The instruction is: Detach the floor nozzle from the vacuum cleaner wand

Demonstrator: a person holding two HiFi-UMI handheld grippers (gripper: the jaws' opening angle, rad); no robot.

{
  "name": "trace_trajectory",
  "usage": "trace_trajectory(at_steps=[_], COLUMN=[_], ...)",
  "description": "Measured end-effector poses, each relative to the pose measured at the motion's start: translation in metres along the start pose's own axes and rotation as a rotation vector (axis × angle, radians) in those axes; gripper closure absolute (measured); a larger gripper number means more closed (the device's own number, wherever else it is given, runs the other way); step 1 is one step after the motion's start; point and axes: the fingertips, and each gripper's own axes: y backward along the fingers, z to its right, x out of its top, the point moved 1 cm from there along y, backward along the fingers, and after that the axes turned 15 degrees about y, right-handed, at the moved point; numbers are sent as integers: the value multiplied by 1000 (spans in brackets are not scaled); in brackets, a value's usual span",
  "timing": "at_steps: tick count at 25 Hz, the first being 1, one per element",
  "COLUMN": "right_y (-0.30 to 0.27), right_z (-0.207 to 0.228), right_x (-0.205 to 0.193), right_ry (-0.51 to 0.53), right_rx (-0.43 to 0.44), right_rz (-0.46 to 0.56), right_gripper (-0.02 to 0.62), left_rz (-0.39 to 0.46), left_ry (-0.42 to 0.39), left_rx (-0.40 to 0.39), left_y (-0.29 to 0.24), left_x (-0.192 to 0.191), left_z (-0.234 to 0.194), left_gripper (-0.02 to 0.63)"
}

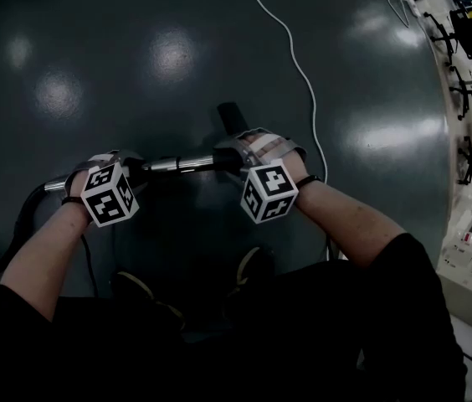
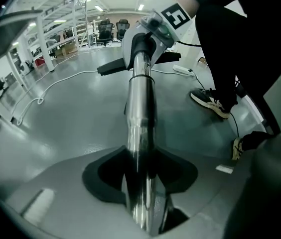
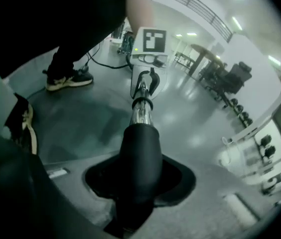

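Dark glossy floor (image 1: 177,57) spreads beneath the vacuum wand (image 1: 177,164), held level across the person's front, with the left gripper (image 2: 140,203) jaws clamped on its metal tube, the right gripper (image 3: 135,208) jaws clamped on the black neck of the floor nozzle (image 3: 140,153), and the joint between them.

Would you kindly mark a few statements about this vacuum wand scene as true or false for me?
1. The left gripper is shut on the silver wand. True.
2. The right gripper grips bare metal. False: its fingers close on the black neck at the floor nozzle end of the wand.
3. A white cable lies on the floor. True.
4. The wand stands upright. False: in the head view it runs sideways between the two grippers, above the floor.
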Motion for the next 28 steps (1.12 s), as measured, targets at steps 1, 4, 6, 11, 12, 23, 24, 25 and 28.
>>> trace_trajectory(at_steps=[1,4,6,11,12,23,24,25,28], right_y=[-1,-1,4,8,6,-2,-3,-4,3], right_z=[-3,-16,-23,-26,-24,-11,-17,-23,-33], right_x=[1,8,14,12,10,-9,-9,-11,-23], right_ry=[-84,-382,-559,-593,-513,83,-54,-207,-516], right_rx=[72,326,474,534,467,-46,44,140,288], right_rz=[18,99,158,221,203,-13,37,90,211], right_gripper=[469,469,468,465,465,466,466,468,468], left_rz=[0,-10,-15,-13,-16,-7,-16,-29,-55], left_ry=[-9,-58,-82,-59,-51,14,2,-9,-16], left_rx=[19,83,95,30,23,-54,-34,-11,38], left_y=[-1,-3,-3,-7,-8,-10,-10,-11,-11], left_x=[0,-2,-2,0,0,0,-3,-6,-19], left_z=[-1,-6,-5,2,2,5,4,1,-14], left_gripper=[439,439,439,439,439,437,437,439,439])
